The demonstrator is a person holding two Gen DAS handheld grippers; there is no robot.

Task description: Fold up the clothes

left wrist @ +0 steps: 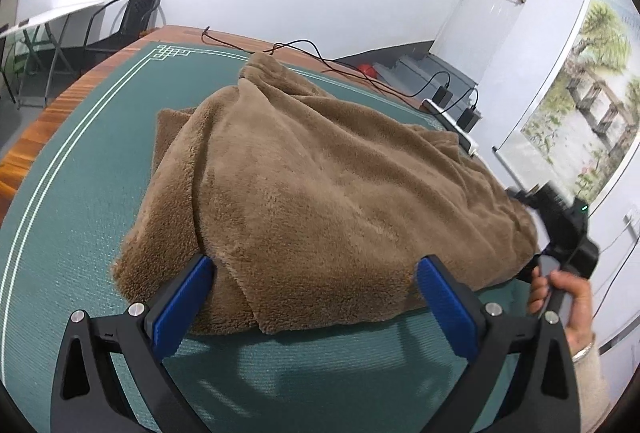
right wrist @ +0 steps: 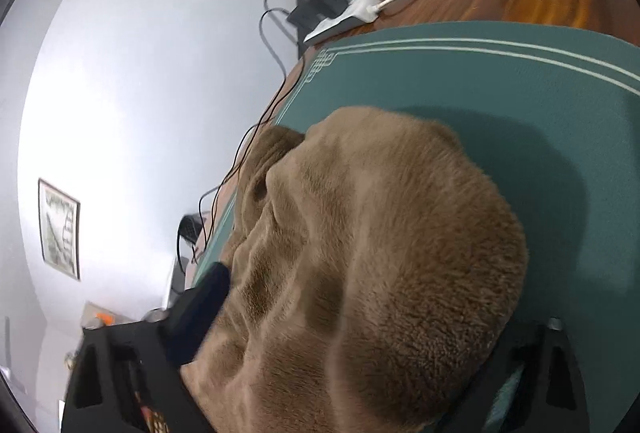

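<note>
Two tools | left tool [left wrist: 314,287] spread, touching brown fleece [left wrist: 320,185] | right tool [right wrist: 360,345] apparently pinching fleece

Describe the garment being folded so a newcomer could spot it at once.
Start at the wooden table and its green mat. Heaped mid-mat lies the brown fleece garment. It is the only soft, fuzzy thing there; its neighbours are thin black cables and a white power strip.

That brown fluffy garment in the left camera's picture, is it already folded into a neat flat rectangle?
No, the brown fleece garment lies in a rumpled heap on the green mat, with loose folds and an uneven edge.
</note>
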